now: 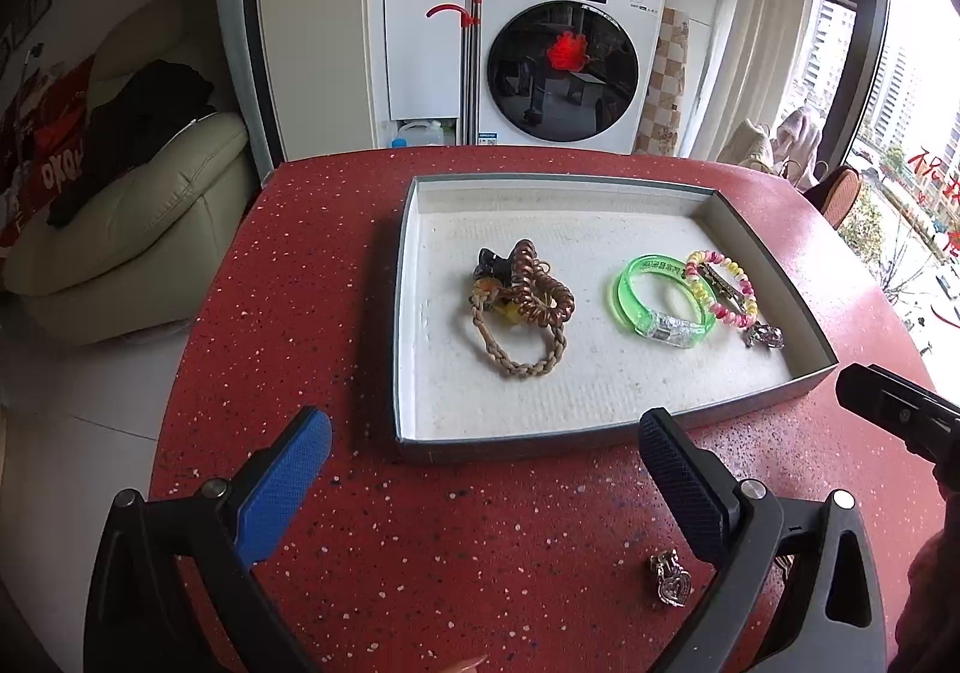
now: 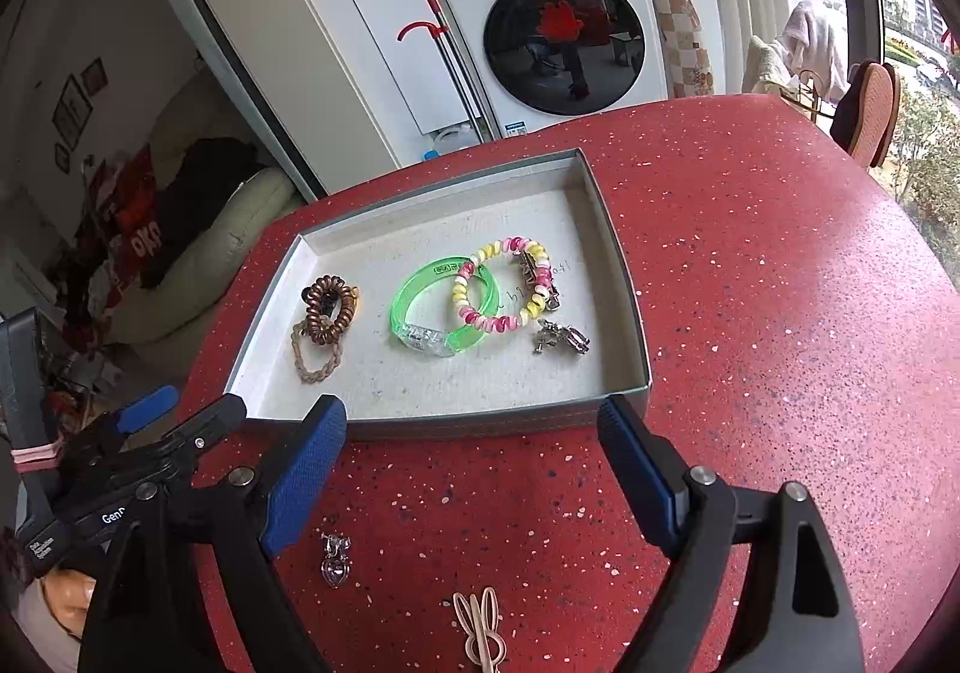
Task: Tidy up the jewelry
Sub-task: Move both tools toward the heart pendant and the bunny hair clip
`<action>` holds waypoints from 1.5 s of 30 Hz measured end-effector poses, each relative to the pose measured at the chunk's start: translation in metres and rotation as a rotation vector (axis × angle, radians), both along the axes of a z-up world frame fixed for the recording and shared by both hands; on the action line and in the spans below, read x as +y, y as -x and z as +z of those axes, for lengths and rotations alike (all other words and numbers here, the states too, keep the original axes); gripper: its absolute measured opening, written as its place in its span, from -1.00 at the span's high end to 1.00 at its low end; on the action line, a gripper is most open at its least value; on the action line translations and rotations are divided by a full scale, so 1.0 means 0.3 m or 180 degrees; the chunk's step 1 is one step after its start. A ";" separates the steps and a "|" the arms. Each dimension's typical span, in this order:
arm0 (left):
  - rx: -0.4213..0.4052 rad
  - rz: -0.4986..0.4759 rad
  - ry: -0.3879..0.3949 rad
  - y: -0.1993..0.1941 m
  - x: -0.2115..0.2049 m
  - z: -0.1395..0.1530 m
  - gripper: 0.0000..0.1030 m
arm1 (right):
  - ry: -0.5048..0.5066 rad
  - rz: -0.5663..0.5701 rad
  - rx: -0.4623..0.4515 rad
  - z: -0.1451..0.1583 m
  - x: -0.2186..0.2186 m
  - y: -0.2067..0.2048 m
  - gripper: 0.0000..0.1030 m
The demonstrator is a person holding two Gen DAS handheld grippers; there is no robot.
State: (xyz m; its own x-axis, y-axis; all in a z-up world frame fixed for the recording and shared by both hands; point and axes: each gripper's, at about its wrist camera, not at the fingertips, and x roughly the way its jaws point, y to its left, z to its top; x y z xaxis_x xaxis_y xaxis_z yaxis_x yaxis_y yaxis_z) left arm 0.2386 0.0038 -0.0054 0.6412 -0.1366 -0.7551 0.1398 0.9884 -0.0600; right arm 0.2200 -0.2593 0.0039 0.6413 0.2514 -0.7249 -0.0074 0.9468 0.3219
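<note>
A shallow grey box (image 1: 606, 436) (image 2: 480, 424) with a white lining sits on the red table. In it lie a brown coil hair tie on a braided tan band (image 1: 528, 307) (image 2: 321, 325), a green bangle (image 1: 660, 301) (image 2: 432, 307), a pink-yellow coil tie (image 1: 723, 283) (image 2: 504, 283) and a silver charm (image 1: 765, 337) (image 2: 561, 340). On the table in front of the box lie a silver heart charm (image 1: 669, 580) (image 2: 335, 559) and a beige rabbit-shaped clip (image 2: 480, 628). My left gripper (image 1: 486, 484) is open and empty. My right gripper (image 2: 474, 487) is open and empty above the clip.
The red speckled table (image 1: 288, 313) (image 2: 780, 283) ends at the left. Behind it stand a washing machine (image 1: 564, 54), a red-handled mop (image 1: 468, 48) and a cream sofa (image 1: 132, 217). A window (image 1: 900, 132) is on the right.
</note>
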 end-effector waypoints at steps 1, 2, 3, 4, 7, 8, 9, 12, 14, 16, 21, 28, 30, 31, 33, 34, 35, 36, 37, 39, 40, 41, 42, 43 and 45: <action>0.0018 0.0009 0.0009 0.016 0.002 -0.003 -1.00 | 0.0035 -0.0004 -0.0002 0.000 0.002 0.012 -0.71; 0.0033 0.0021 0.0016 0.031 0.006 -0.006 -1.00 | 0.0060 -0.0008 -0.0006 0.001 0.003 0.023 -0.71; 0.0045 0.0028 0.0022 0.045 0.009 -0.008 -1.00 | 0.0070 -0.0018 -0.0016 0.003 0.001 0.036 -0.71; 0.0055 0.0029 0.0027 0.059 0.012 -0.011 -1.00 | 0.0064 -0.0034 -0.0039 0.006 0.000 0.049 -0.71; 0.0090 0.0035 0.0022 0.093 0.017 -0.023 -1.00 | 0.0058 -0.0069 -0.0097 0.018 -0.003 0.087 -0.71; 0.0103 0.0031 0.0019 0.104 0.018 -0.027 -1.00 | 0.0065 -0.0069 -0.0095 0.019 -0.002 0.097 -0.71; 0.0115 0.0032 0.0018 0.114 0.019 -0.030 -1.00 | 0.0070 -0.0069 -0.0091 0.021 -0.001 0.107 -0.71; 0.0149 0.0031 0.0039 0.148 0.022 -0.040 -1.00 | 0.0067 -0.0069 -0.0085 0.021 0.002 0.138 -0.71; 0.0174 0.0025 0.0031 0.165 0.018 -0.048 -1.00 | 0.0038 -0.0062 -0.0055 0.011 0.003 0.160 -0.71; 0.0187 0.0029 -0.0038 0.184 0.010 -0.057 -1.00 | 0.0004 -0.0048 -0.0007 -0.002 0.003 0.179 -0.71; 0.0216 -0.0019 -0.0198 0.228 -0.009 -0.081 -1.00 | 0.0071 0.0007 0.0157 -0.029 0.017 0.225 -0.71; 0.0360 0.0028 -0.0312 0.243 -0.009 -0.122 -1.00 | 0.0221 0.0043 0.0202 -0.046 0.027 0.283 -0.72; 0.0412 0.0048 -0.0275 0.249 -0.001 -0.133 -1.00 | 0.0236 0.0057 0.0229 -0.056 0.026 0.296 -0.72; 0.0451 0.0026 -0.0236 0.250 0.002 -0.139 -1.00 | 0.0241 0.0064 0.0245 -0.062 0.025 0.302 -0.72; 0.0489 0.0039 -0.0185 0.257 0.004 -0.144 -1.00 | 0.0246 0.0066 0.0270 -0.073 0.020 0.315 -0.72; 0.0489 0.0072 -0.0185 0.259 0.004 -0.144 -1.00 | 0.0229 0.0069 0.0275 -0.078 0.016 0.322 -0.72; 0.0497 0.0101 -0.0186 0.260 0.004 -0.145 -1.00 | 0.0211 0.0065 0.0288 -0.082 0.013 0.327 -0.72; 0.0513 0.0116 -0.0167 0.261 0.003 -0.147 -1.00 | 0.0194 0.0059 0.0310 -0.087 0.008 0.332 -0.72; 0.0530 0.0122 -0.0131 0.261 0.002 -0.150 -1.00 | 0.0180 0.0057 0.0327 -0.092 0.003 0.336 -0.72; 0.0561 0.0132 -0.0078 0.261 -0.002 -0.154 -1.00 | 0.0189 0.0059 0.0345 -0.101 -0.001 0.343 -0.72; 0.0574 0.0129 -0.0068 0.259 -0.008 -0.156 -1.00 | 0.0218 0.0066 0.0348 -0.104 -0.001 0.348 -0.72; 0.0586 0.0120 -0.0063 0.259 -0.015 -0.158 -1.00 | 0.0252 0.0080 0.0352 -0.108 0.002 0.352 -0.72; 0.0596 0.0105 -0.0059 0.258 -0.024 -0.161 -1.00 | 0.0284 0.0100 0.0361 -0.114 0.007 0.355 -0.72; 0.0606 0.0091 -0.0055 0.258 -0.032 -0.162 -1.00 | 0.0310 0.0119 0.0373 -0.119 0.011 0.357 -0.72; 0.0608 0.0061 -0.0044 0.255 -0.050 -0.160 -1.00 | 0.0344 0.0148 0.0391 -0.129 0.019 0.359 -0.72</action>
State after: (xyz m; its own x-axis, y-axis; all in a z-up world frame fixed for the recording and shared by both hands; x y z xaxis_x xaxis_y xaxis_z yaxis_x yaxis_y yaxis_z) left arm 0.1620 -0.0114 -0.0535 0.4884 -0.1145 -0.8651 0.1084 0.9916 -0.0701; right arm 0.1124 -0.2537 -0.0347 0.5357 0.1951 -0.8216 -0.0188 0.9755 0.2194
